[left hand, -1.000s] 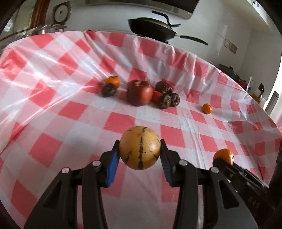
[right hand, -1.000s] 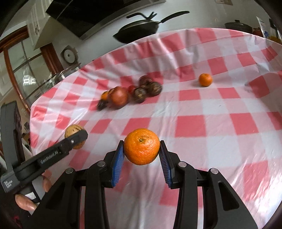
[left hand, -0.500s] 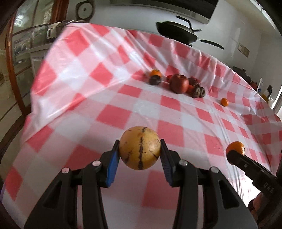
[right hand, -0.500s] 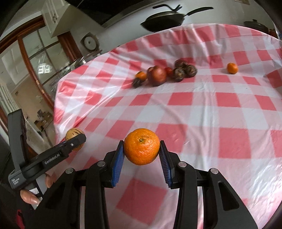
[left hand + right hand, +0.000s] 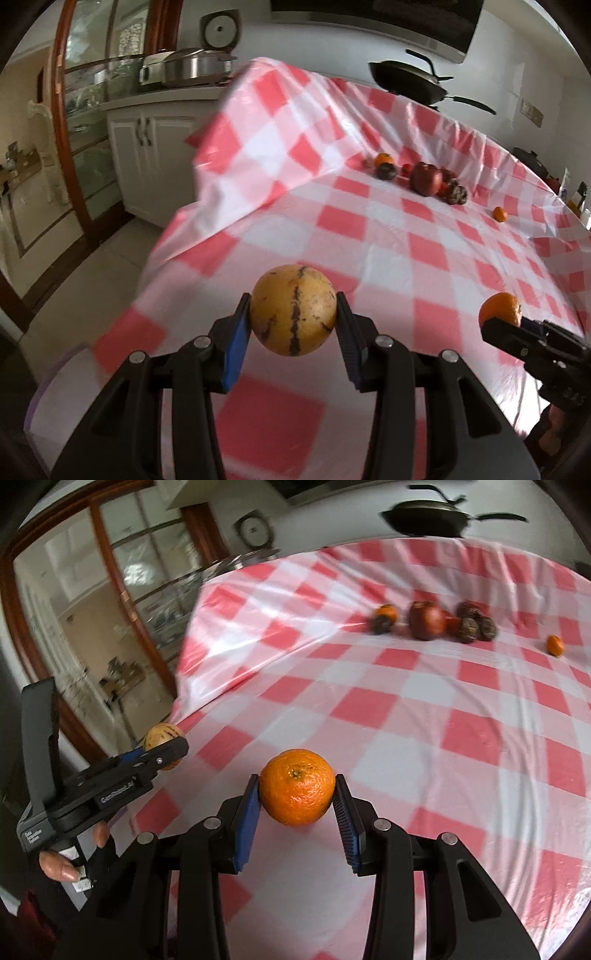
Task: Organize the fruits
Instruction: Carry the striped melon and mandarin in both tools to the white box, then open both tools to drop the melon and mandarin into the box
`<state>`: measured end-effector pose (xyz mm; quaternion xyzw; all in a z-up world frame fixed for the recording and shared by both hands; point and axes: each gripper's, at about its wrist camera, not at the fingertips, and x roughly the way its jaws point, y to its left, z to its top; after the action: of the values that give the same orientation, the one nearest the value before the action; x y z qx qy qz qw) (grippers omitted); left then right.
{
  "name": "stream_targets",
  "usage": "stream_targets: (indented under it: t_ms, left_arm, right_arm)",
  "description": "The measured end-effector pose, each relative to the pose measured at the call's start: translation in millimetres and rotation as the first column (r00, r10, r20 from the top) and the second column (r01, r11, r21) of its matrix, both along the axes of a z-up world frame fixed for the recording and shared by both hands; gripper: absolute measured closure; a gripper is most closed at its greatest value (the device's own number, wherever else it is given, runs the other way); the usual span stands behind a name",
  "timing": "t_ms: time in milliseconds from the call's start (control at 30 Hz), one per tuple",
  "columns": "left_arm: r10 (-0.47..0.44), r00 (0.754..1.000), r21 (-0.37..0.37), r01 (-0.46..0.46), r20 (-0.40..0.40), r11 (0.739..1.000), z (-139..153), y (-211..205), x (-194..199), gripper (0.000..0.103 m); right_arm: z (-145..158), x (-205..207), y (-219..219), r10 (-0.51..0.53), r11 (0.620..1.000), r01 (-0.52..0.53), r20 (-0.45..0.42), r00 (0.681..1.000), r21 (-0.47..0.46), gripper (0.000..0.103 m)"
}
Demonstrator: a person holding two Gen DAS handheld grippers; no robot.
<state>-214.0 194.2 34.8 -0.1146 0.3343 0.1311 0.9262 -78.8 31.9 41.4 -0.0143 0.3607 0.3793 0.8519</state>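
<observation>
Nearest to you, your left tool (image 5: pixel 293 325) is clamped on a round yellow fruit with dark stripes (image 5: pixel 293 309), its blue pads (image 5: pixel 236 347) pressing both sides, held in the air above the near corner of the counter (image 5: pixel 373 236) in its pink-and-white checked cloth. Your right tool (image 5: pixel 297 805) is clamped the same way on an orange (image 5: pixel 297 792), stem end up, above the counter's near edge. Each tool shows in the other's view: the right one low at the right edge of the left view with the orange at its tip, the left one at the left of the right view, your hand (image 5: pixel 70 860) wrapped round its grip.

Nothing lies on the cloth between the tools and the far fruit. Well beyond, near the far side of the counter, a cluster sits close together: a red apple (image 5: pixel 426 620), a small orange (image 5: pixel 386 612) with a dark round fruit (image 5: pixel 380 626) just beside it, and more dark, wrinkled fruits (image 5: pixel 476 626) to the apple's right; whether they touch is blurred. A lone small orange (image 5: pixel 555 645) lies apart, farther right.

Past the counter a black pan (image 5: pixel 410 83) stands by the wall. To the left, a metal lidded pot (image 5: pixel 195 68) rests on white cabinets (image 5: pixel 147 155); its contents are hidden.
</observation>
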Motion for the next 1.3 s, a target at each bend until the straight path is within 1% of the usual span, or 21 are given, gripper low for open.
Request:
stream_targets:
  t_ms: [133,233,300,400,467,500,567,633,700,767,800,833,867,900,933,1000,1067,1100,1200,1300]
  left_arm:
    - [0.061,0.998,0.008,-0.061,0.023,0.998,-1.5,20.5,-29.6,0.059]
    - [0.101,0.994,0.025,-0.102,0.049,0.994,0.6,33.4,-51.5,0.059]
    - [0.126,0.99,0.031,-0.128,0.058,0.991,2.3,41.5,-64.7,0.059]
    - [0.174,0.983,0.032,-0.177,0.062,0.984,2.3,55.0,-85.5,0.059]
    - [0.208,0.976,0.032,-0.211,0.06,0.977,-0.2,65.1,-101.5,0.059]
    - [0.221,0.974,0.036,-0.223,0.051,0.974,-2.1,69.4,-107.7,0.059]
    - [0.255,0.967,0.043,-0.255,0.021,0.966,-10.2,81.1,-120.7,0.059]
    - [0.297,0.955,0.028,-0.296,-0.011,0.955,-21.3,94.5,-134.5,0.059]
    - [0.336,0.94,0.004,-0.336,-0.058,0.942,-37.5,110.1,-147.0,0.059]
    - [0.371,0.921,0.008,-0.372,-0.117,0.928,-55.5,123.2,-152.3,0.059]
    - [0.382,0.912,0.01,-0.385,-0.147,0.923,-63.9,128.1,-153.9,0.059]
    - [0.394,0.898,-0.003,-0.402,-0.196,0.915,-78.7,137.6,-154.5,0.059]
    - [0.398,0.89,-0.018,-0.412,-0.222,0.911,-87.3,142.8,-155.1,0.059]
    - [0.401,0.876,-0.047,-0.428,-0.267,0.903,-101.8,151.3,-154.9,0.059]
    - [0.4,0.868,-0.066,-0.436,-0.294,0.898,-111.2,156.3,-153.9,0.059]
    - [0.404,0.846,-0.102,-0.462,-0.347,0.881,-133.4,168.0,-152.0,0.059]
    - [0.406,0.83,-0.109,-0.477,-0.383,0.872,-148.1,175.4,-150.6,0.059]
    - [0.41,0.822,-0.117,-0.488,-0.394,0.865,-156.0,180.5,-149.9,0.059]
    - [0.412,0.811,-0.136,-0.503,-0.414,0.854,-170.9,190.1,-151.4,0.059]
    - [0.416,0.801,-0.139,-0.514,-0.431,0.846,-182.0,196.4,-155.9,0.059]
  right_arm:
    - [0.2,-24.3,26.5,0.105,0.994,-0.104,0.025,0.994,-0.031,0.063]
    - [-0.3,-46.6,46.3,0.195,0.98,-0.191,0.054,0.979,-0.058,0.063]
    - [-1.0,-63.5,61.4,0.27,0.961,-0.265,0.068,0.961,-0.076,0.063]
    - [-3.7,-84.5,80.4,0.356,0.932,-0.347,0.084,0.931,-0.105,0.063]
    - [-7.3,-104.4,95.5,0.43,0.899,-0.413,0.107,0.897,-0.146,0.063]
    - [-10.5,-116.2,103.9,0.475,0.875,-0.453,0.118,0.872,-0.171,0.063]
    - [-17.1,-132.5,116.8,0.538,0.836,-0.508,0.121,0.834,-0.208,0.063]
    - [-26.4,-148.0,130.6,0.598,0.79,-0.56,0.113,0.793,-0.249,0.063]
    - [-37.2,-158.0,142.8,0.644,0.747,-0.601,0.086,0.76,-0.284,0.063]
    - [-53.9,-167.6,158.7,0.687,0.696,-0.642,0.038,0.725,-0.322,0.063]
    - [-66.5,-172.7,169.0,0.71,0.66,-0.665,0.003,0.704,-0.349,0.063]
    - [-74.9,-176.5,175.1,0.721,0.64,-0.676,-0.019,0.693,-0.366,0.063]
    - [-85.2,-179.7,182.8,0.73,0.617,-0.685,-0.046,0.682,-0.387,0.063]
    - [-100.0,-182.3,193.4,0.734,0.589,-0.693,-0.082,0.674,-0.415,0.063]
    - [-109.2,-183.3,200.5,0.734,0.574,-0.696,-0.104,0.671,-0.431,0.063]
    - [-126.1,-183.9,214.2,0.73,0.552,-0.7,-0.145,0.668,-0.453,0.063]
    - [-144.4,-184.6,229.3,0.721,0.529,-0.704,-0.188,0.667,-0.473,0.063]
    - [-152.3,-185.5,235.5,0.717,0.519,-0.705,-0.202,0.667,-0.483,0.063]
    - [-171.4,-187.8,244.7,0.709,0.492,-0.705,-0.234,0.665,-0.511,0.063]
    - [-180.7,-192.9,247.3,0.71,0.471,-0.713,-0.256,0.656,-0.518,0.063]
